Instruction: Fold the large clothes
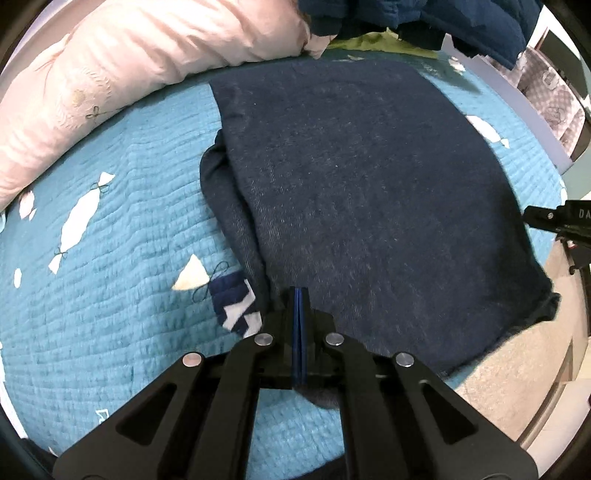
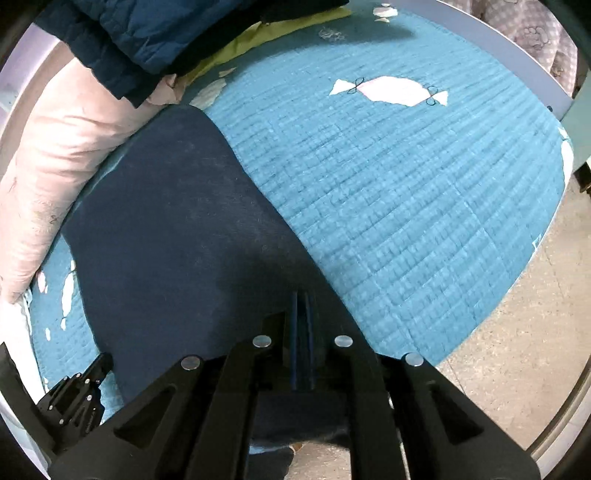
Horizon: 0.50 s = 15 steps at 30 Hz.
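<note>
A large dark navy garment (image 1: 369, 206) lies folded flat on the bed, on a teal quilted bedspread (image 1: 110, 258) with white candy-shaped patches. Its near edge reaches the near edge of the bed, and one corner hangs a little over this edge, above the beige floor (image 1: 517, 369). Along its left side a lower layer of the same fabric comes out from under the top layer, and a small piece with a navy and white pattern (image 1: 236, 306) shows near the left tongs.

The left tongs (image 1: 300, 295) are closed — the two blue pads are pressed together with no gap visible, at the near left edge of the garment. Whether fabric is held between them, I cannot tell. The right tongs (image 2: 302, 299) are over the near right part of the garment, close to its edge where the bedspread begins. Their pads are close together, with a narrow dark strip between them; it is not clear whether this is cloth or only a gap.

At the far edge of the bed lies a long pale pink pillow (image 1: 129, 74), touching the far left corner of the garment. Behind it there is a pile of dark blue quilted clothing (image 2: 147, 33) on top of a yellow-green cloth (image 2: 266, 33).
</note>
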Tool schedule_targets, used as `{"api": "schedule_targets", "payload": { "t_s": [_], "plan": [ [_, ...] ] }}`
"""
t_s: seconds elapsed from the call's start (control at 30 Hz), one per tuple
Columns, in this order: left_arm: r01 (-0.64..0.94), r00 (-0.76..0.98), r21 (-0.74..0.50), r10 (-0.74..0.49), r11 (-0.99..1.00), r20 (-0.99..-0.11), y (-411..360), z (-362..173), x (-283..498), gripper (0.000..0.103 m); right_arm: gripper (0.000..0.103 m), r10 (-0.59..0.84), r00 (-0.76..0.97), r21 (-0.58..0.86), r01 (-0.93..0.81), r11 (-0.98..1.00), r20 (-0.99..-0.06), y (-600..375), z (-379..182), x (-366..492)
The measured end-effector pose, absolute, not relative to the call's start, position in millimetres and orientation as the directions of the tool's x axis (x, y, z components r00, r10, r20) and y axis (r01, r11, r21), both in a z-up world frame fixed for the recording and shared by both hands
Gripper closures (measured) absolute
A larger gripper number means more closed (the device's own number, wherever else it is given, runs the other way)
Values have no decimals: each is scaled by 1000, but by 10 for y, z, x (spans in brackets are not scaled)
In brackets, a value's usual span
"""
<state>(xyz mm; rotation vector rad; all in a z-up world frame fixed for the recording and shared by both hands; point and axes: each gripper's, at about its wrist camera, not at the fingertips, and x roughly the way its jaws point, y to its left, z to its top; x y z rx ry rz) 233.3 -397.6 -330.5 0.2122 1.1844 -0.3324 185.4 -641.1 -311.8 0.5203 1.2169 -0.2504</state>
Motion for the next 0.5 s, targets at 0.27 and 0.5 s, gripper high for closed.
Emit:
{"api": "schedule_targets", "payload": {
  "t_s": [0.27, 0.5],
  "plan": [
    [434, 278, -114, -253, 894, -927, -4234, -3229, 2084, 101, 97, 222, 316, 329, 341, 880, -922, -5790, -3226, 1721],
    [484, 285, -58, -220, 873, -933, -4324, -3445, 1981, 102, 103, 240, 319, 358, 392, 847, -917, -5964, -3440, 1515]
  ]
}}
